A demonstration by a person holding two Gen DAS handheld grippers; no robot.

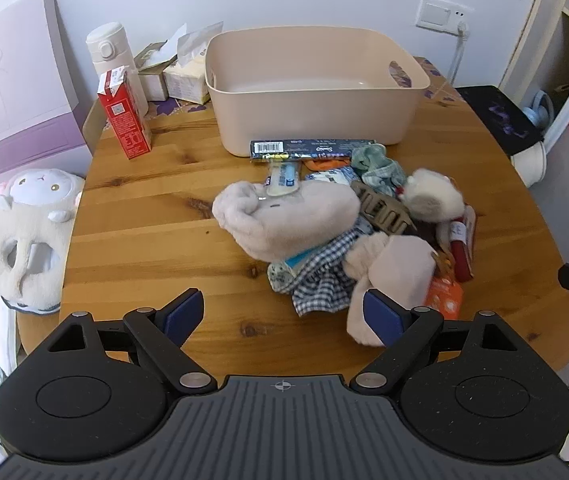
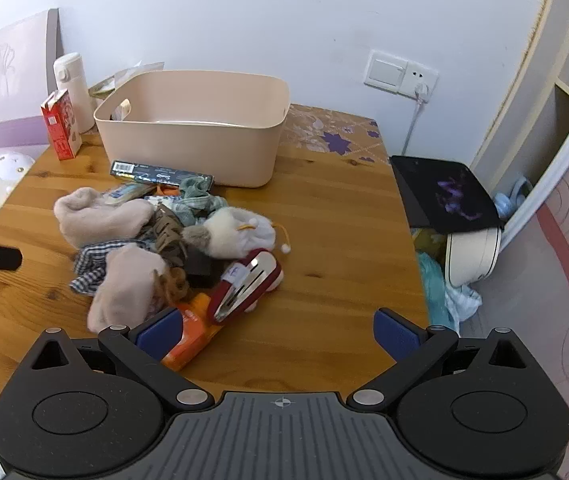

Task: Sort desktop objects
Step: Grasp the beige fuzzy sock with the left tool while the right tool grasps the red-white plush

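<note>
Clutter pile point(image 1: 344, 220) blocks mid-table; bare wood point(image 2: 344, 240) beside it.

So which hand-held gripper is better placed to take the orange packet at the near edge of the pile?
Probably the right hand-held gripper: it is open and the orange packet lies beside its left finger, nearer than to the left hand-held gripper.
</note>
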